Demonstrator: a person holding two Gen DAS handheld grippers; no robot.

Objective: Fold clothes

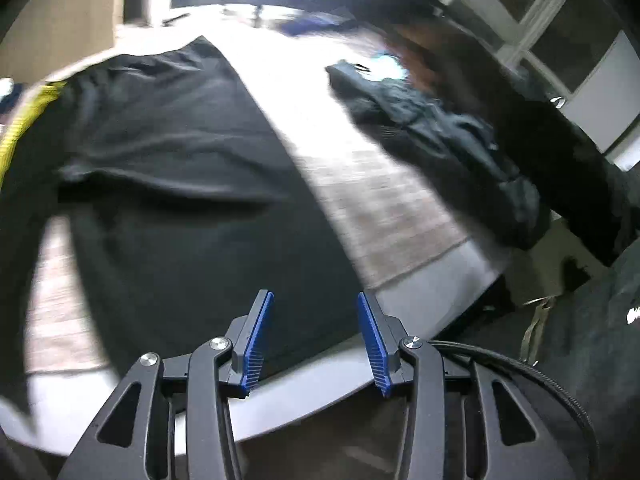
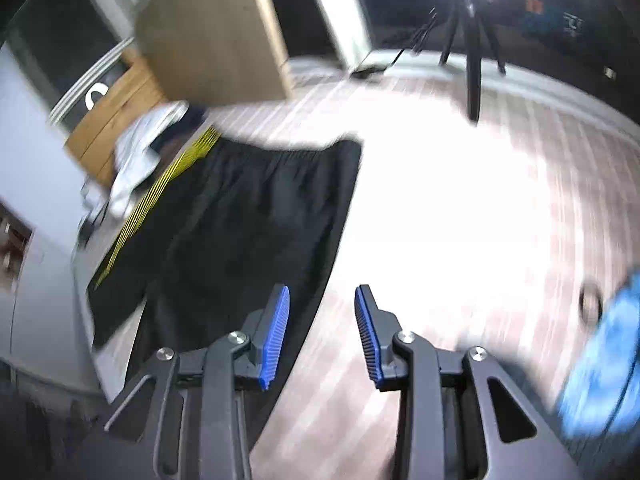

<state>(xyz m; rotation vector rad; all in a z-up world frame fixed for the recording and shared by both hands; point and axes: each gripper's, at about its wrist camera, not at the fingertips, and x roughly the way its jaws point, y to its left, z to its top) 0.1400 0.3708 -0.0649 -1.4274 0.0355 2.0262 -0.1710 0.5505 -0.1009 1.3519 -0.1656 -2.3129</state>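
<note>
We see black shorts with a yellow side stripe (image 1: 168, 168) flat on the pale wood-grain table (image 1: 384, 208) ahead of our jaws, left gripper (image 1: 316, 338) and right gripper (image 2: 322, 334) both released, holding nothing.

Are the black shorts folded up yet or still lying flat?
Flat: the black shorts lie spread on the table, waistband and yellow stripe showing.

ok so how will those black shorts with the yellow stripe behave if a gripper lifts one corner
The black shorts lie flat with soft wrinkles, so they will probably drape limply. The thin fabric looks light. On the smooth table they may slide rather than stay put.
</note>
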